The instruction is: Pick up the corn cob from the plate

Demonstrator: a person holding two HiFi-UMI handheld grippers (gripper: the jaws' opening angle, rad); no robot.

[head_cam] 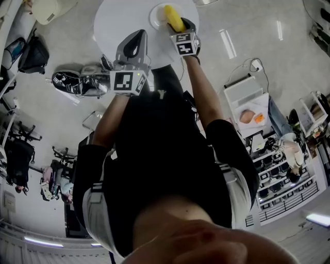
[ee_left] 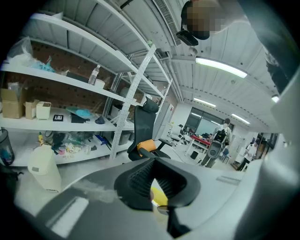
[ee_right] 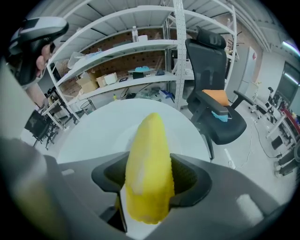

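Observation:
The yellow corn cob (head_cam: 174,18) lies over the white plate (head_cam: 156,15) at the far side of the round white table (head_cam: 116,26). My right gripper (head_cam: 178,27) is shut on the cob. In the right gripper view the cob (ee_right: 147,159) fills the gap between the two black pads (ee_right: 190,180), its pointed end away from me. Whether it has left the plate I cannot tell. My left gripper (head_cam: 135,38) hovers over the table's near part, to the left of the plate. Its jaws (ee_left: 157,187) are together with nothing held, and a sliver of the yellow cob (ee_left: 160,196) shows past them.
A black office chair (ee_right: 213,108) stands behind the table, with metal shelves (ee_right: 117,51) full of boxes and clutter beyond. On the floor left of the table lie dark gear (head_cam: 77,82) and a bag (head_cam: 33,54). A white cabinet (head_cam: 245,95) stands to the right.

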